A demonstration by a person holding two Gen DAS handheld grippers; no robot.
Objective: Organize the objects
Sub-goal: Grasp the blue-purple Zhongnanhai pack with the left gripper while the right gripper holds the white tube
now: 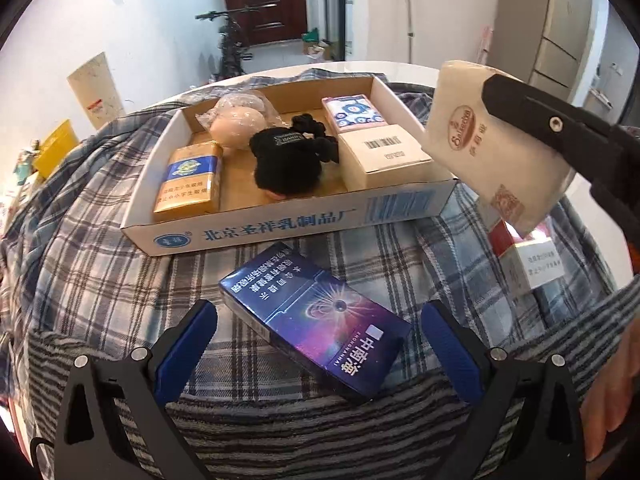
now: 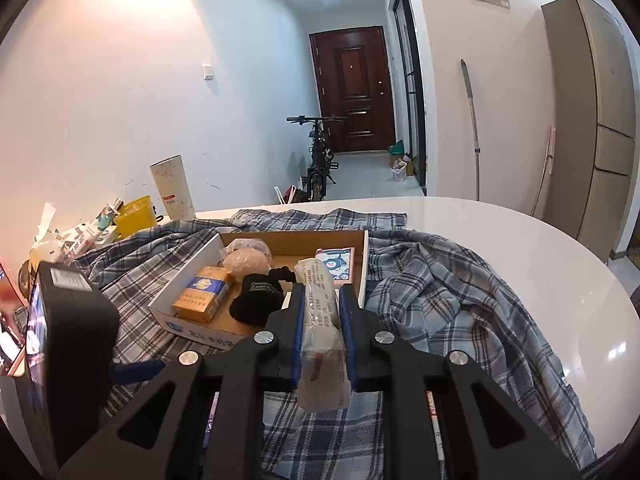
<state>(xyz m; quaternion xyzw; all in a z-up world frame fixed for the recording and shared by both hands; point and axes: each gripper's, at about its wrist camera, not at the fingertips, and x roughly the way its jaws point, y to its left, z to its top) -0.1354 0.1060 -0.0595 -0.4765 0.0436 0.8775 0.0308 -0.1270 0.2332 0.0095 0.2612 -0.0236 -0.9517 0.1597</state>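
Note:
A shallow cardboard tray (image 1: 280, 228) sits on a plaid cloth and holds a gold pack (image 1: 190, 178), a beige ball in plastic (image 1: 238, 124), a black pouch (image 1: 286, 164), a white box (image 1: 384, 156) and a pink card pack (image 1: 352, 110). My left gripper (image 1: 316, 344) is open around a purple cigarette pack (image 1: 316, 320) lying in front of the tray. My right gripper (image 2: 322, 312) is shut on a cream tissue packet (image 2: 320, 320), held in the air beside the tray's near right corner; the packet also shows in the left wrist view (image 1: 492, 140).
A red and white cigarette pack (image 1: 528, 256) lies on the cloth right of the tray. The cloth covers a white round table (image 2: 520, 248). A yellow bin (image 2: 136, 212) and clutter stand at the table's left. A hand (image 1: 612, 392) shows at lower right.

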